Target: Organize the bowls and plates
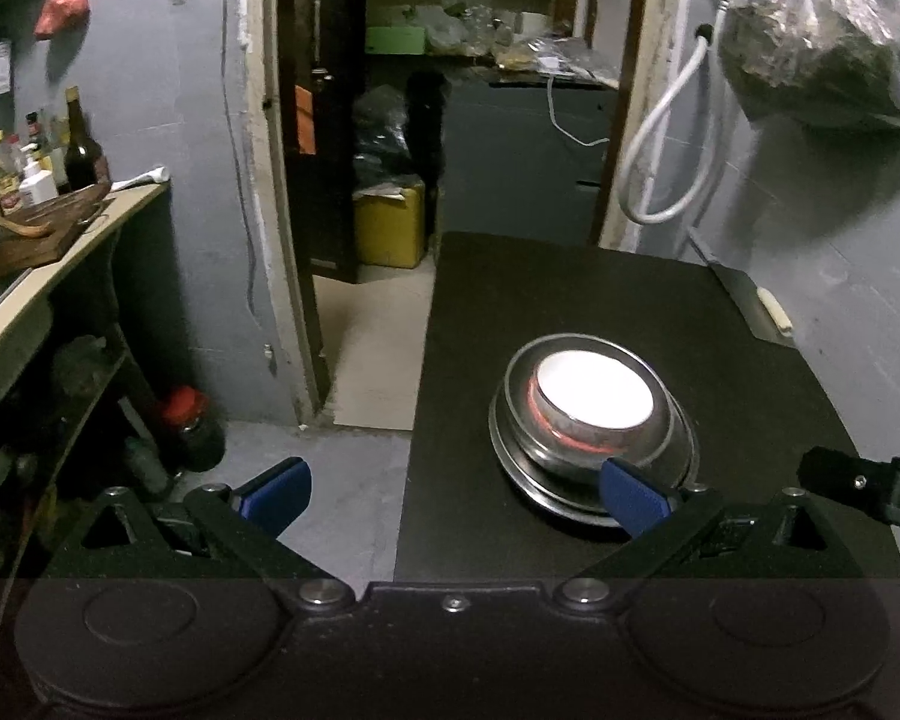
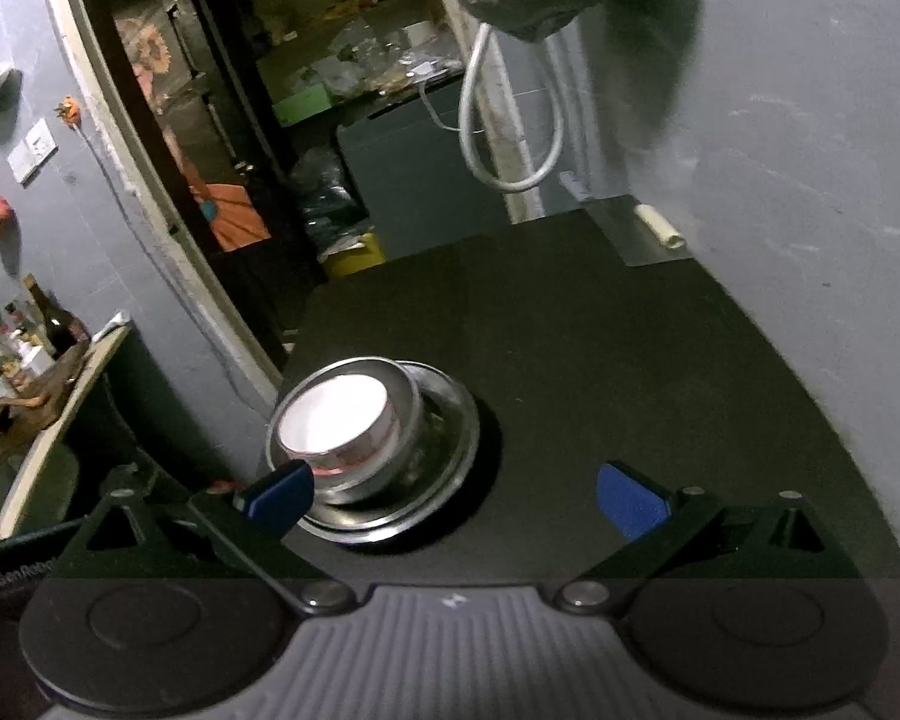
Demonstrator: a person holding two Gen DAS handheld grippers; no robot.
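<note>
On the black table point(image 1: 570, 300) stands a stack: a steel plate point(image 1: 522, 483) at the bottom, a steel bowl point(image 1: 660, 414) on it, and a small white bowl with a red band point(image 1: 594, 387) nested inside. My left gripper point(image 1: 453, 495) is open, low before the stack, its right fingertip near the plate's front rim. In the right wrist view the same plate point(image 2: 450, 426), steel bowl point(image 2: 411, 402) and white bowl point(image 2: 336, 408) sit left of centre. My right gripper point(image 2: 453, 498) is open, its left fingertip close to the stack, nothing held.
A doorway point(image 1: 426, 180) opens behind the table, with a yellow box point(image 1: 390, 228) on the floor. A counter point(image 1: 48, 264) with bottles and a wooden board is at the left. A hose point(image 1: 672, 138) and a hanging bag point(image 1: 822, 36) are on the right wall. The right gripper's finger point(image 1: 864, 486) enters the left wrist view.
</note>
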